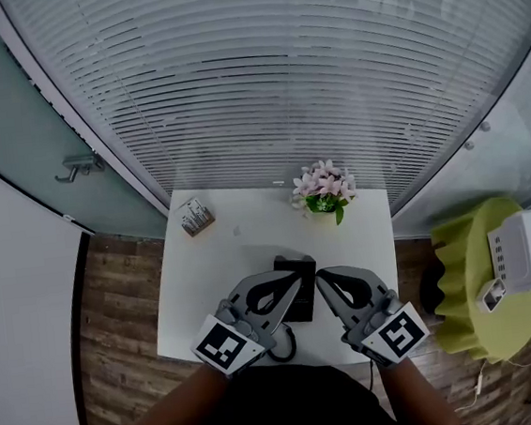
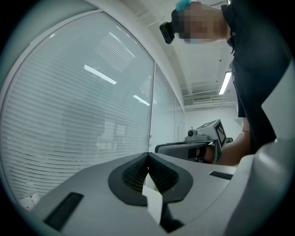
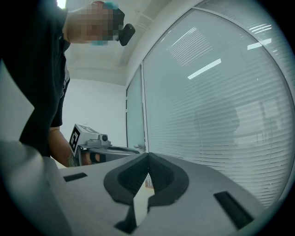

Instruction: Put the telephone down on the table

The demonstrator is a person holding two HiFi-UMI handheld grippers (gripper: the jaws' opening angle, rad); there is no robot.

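Ok so from my end, left to right: the back left corner of the white table point(image 1: 185, 300) has a small open box point(image 1: 194, 216) with some striped card-like stuff standing in it, way too small for me to read any print. Next is my left gripper point(image 1: 296, 283), held level, jaws pressed fully together on nothing. Its marker cube point(image 1: 225, 345) shows a black-and-white square pattern to the head cam, a code rather than any text. The telephone point(image 1: 305, 304) is black and lies on the table right in the middle, between the two grippers' tips, with its cord point(image 1: 282, 349) looping at the near edge. The left gripper overlaps it from above and I can't tell if they touch. Behind it at the back edge are pink flowers point(image 1: 322, 187) with green leaves, their pot hidden under the blooms. My right gripper point(image 1: 322, 278) is the same deal, clamped together and empty. Far right, a lime-green round table point(image 1: 460, 271) carries a white box point(image 1: 524, 250); any label on it is unreadable to me.
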